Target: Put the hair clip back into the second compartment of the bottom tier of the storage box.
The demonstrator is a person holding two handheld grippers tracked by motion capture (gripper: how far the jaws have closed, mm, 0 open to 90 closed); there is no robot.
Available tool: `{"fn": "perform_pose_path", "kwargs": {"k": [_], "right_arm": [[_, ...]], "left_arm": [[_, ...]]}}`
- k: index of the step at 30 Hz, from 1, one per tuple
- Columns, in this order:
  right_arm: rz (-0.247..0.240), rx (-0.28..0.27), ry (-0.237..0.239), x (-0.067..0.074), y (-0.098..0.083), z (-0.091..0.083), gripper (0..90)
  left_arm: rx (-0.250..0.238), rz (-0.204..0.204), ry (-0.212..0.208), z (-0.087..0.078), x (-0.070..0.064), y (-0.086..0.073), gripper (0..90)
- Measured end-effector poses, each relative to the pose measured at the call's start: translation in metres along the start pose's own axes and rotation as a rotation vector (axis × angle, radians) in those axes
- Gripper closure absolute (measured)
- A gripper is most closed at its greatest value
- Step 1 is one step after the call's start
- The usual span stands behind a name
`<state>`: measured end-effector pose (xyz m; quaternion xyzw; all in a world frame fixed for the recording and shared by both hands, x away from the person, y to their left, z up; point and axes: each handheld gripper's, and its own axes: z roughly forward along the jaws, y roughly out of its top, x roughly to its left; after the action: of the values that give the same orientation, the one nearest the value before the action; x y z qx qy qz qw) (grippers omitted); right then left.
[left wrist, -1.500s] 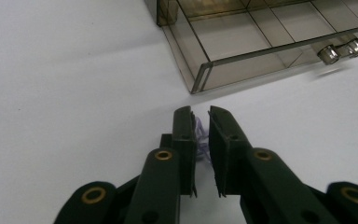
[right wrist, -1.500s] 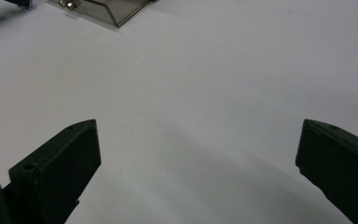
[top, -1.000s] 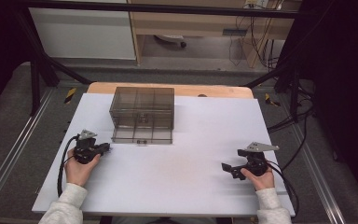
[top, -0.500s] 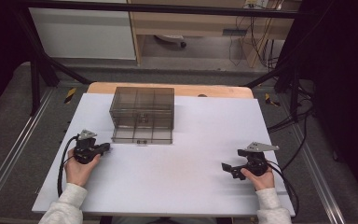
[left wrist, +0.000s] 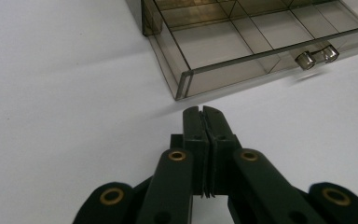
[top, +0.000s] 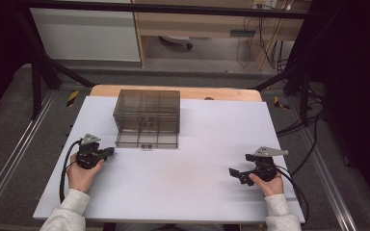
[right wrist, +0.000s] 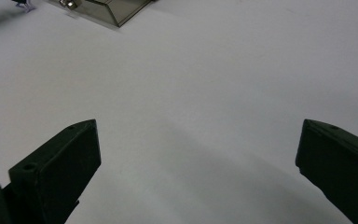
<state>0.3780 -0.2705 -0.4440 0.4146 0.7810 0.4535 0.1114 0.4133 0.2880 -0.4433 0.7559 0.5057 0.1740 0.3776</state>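
Observation:
A smoked clear plastic drawer box (top: 147, 113) stands at the back left of the white table (top: 188, 163). Its bottom drawer (top: 147, 139) is pulled out toward me, with divided compartments (left wrist: 242, 42) and a small clear handle (left wrist: 316, 55). My left gripper (top: 109, 153) rests on the table just left of the drawer's front corner, jaws pressed together with nothing between them (left wrist: 203, 116). My right gripper (top: 235, 173) lies at the table's right side, pointing left, jaws wide apart over bare table (right wrist: 198, 149). The drawer's corner (right wrist: 107, 10) is far off in the right gripper view.
A wooden strip (top: 173, 91) edges the table's far side. Behind it are a white cabinet (top: 86, 33), a wooden shelf unit with cables (top: 250, 29) and black frame posts (top: 36, 72). Cables trail from both grippers over the table's near corners.

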Motion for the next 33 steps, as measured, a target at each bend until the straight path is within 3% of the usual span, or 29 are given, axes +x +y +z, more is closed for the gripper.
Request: {"fn": "perform_pose_path", "kwargs": {"k": [33], "right_arm": [[-0.003,0.001,-0.001,0.0,-0.0002,0.0005,0.5]], "left_arm": [[-0.013,0.026,-0.015,-0.009,-0.0021,-0.0001,88.0]]}}
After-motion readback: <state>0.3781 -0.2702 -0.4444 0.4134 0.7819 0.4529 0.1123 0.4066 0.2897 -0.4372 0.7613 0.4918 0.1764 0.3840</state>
